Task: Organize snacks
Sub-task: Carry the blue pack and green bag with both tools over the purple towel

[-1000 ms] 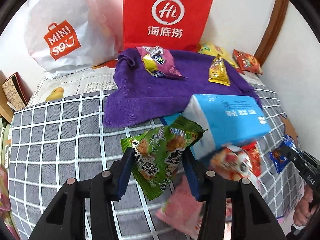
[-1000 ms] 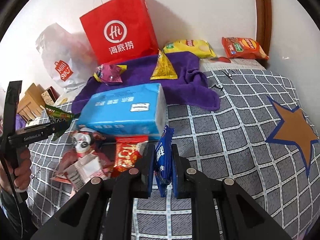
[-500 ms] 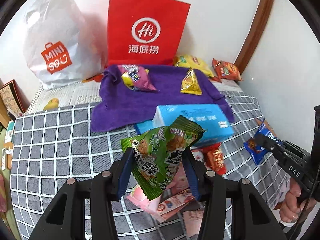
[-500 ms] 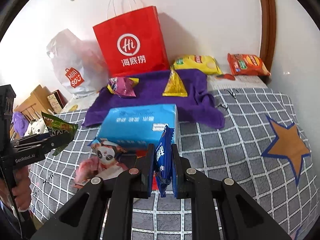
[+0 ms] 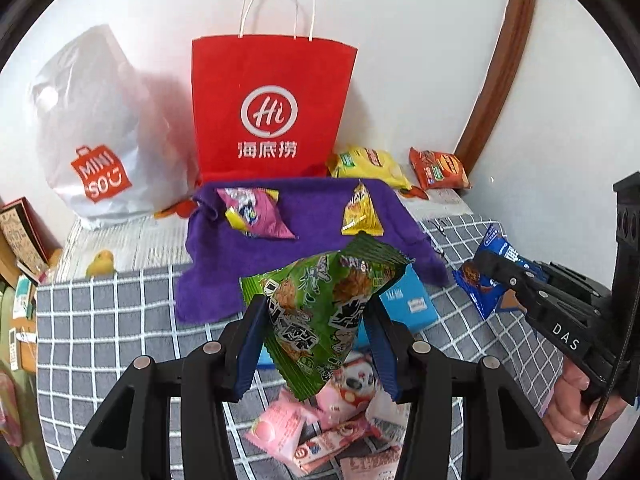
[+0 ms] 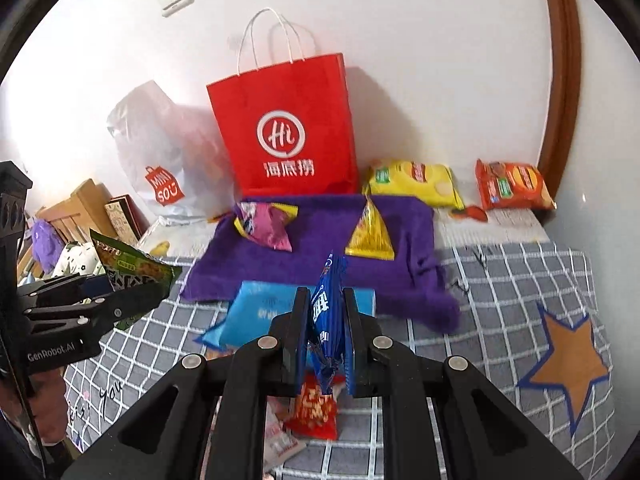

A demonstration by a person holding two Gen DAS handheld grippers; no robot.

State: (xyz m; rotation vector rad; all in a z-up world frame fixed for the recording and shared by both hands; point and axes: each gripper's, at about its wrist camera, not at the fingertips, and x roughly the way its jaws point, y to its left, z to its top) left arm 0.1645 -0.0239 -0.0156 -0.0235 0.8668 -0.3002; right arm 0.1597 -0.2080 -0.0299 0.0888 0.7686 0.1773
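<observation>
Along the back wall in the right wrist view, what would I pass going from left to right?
White Miniso bag → red paper bag → yellow chip packet → orange snack packet.

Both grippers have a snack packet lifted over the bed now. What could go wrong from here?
1. The green packet sits crumpled and tilted between the left gripper pads, so it may slip out.
2. The right gripper pinches the thin blue packet edge-on; it could twist or slide free.
3. A drop would likely land back in the loose pile of pink packets below.

Two wrist views, angled down, sharing purple towel (image 5: 304, 240).
</observation>
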